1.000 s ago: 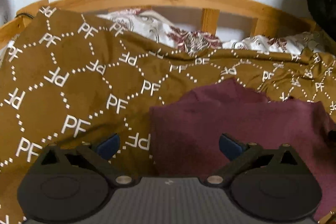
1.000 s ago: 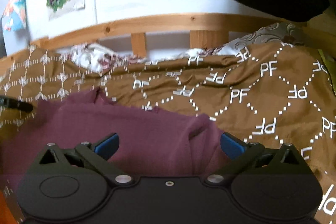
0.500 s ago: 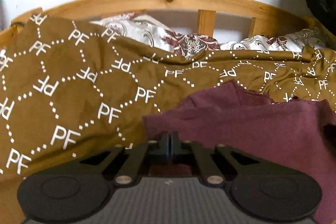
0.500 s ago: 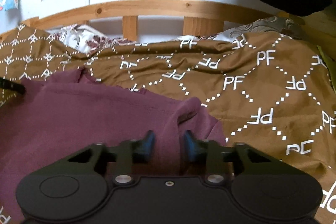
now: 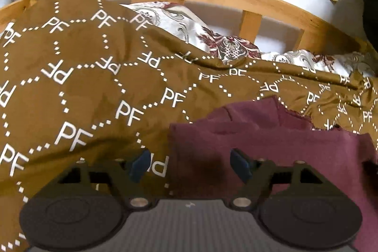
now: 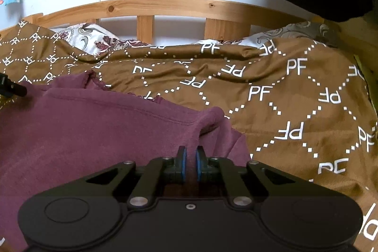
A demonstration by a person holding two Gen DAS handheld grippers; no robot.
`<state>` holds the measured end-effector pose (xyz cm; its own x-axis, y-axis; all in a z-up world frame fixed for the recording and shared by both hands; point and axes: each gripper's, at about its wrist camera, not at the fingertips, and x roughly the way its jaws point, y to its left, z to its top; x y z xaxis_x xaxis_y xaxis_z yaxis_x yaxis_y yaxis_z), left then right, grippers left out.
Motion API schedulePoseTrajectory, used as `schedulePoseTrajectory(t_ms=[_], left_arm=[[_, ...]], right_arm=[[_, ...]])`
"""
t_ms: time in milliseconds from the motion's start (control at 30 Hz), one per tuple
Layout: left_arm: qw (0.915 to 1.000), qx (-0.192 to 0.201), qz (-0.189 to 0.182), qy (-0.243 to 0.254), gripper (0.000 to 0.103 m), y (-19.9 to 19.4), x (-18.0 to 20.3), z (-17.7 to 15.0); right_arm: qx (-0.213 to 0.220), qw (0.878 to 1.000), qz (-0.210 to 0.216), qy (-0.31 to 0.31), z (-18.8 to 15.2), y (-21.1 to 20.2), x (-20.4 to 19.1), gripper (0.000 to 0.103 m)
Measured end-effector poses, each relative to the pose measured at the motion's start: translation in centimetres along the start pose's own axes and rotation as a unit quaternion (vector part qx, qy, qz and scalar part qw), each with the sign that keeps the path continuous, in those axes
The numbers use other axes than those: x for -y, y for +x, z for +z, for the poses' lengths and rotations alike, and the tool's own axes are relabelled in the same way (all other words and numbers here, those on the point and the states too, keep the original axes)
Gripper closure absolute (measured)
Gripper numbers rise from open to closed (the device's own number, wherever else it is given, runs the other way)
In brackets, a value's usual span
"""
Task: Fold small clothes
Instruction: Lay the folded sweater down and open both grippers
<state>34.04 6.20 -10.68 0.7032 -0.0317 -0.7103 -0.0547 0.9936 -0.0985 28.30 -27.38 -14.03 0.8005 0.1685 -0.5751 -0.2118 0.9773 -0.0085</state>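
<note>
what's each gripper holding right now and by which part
The right gripper is shut on the maroon garment, pinching a raised fold near its right edge. The left gripper holds nothing; its jaws have just been opening.

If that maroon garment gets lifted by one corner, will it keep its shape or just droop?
Probably droop: the maroon garment already bunches into a soft ridge by the right gripper. It looks thin, so likely light, and may drag across the brown bedspread.
</note>
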Motion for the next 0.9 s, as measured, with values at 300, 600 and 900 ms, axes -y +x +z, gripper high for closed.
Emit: schedulePoseTrajectory(t_ms=[300,600,900], left_arm=[[0.9975,0.062,0.018,0.028,0.097,-0.8,1.1,-0.2],[0.9851,0.147,0.002,0.09,0.097,-1.3,4.3,0.4],[0.9956,0.072,-0.002,0.059,0.074,1.4,3.6,0.0]], right_arm=[[0.01,1.0,0.002,-0.014,-0.1,-0.1,-0.3,0.096],[0.044,0.998,-0.055,0.005,0.9,-3.5,0.1,0.097],[-0.029,0.996,-0.071,0.044,-1.0,-3.0,1.3,0.096]])
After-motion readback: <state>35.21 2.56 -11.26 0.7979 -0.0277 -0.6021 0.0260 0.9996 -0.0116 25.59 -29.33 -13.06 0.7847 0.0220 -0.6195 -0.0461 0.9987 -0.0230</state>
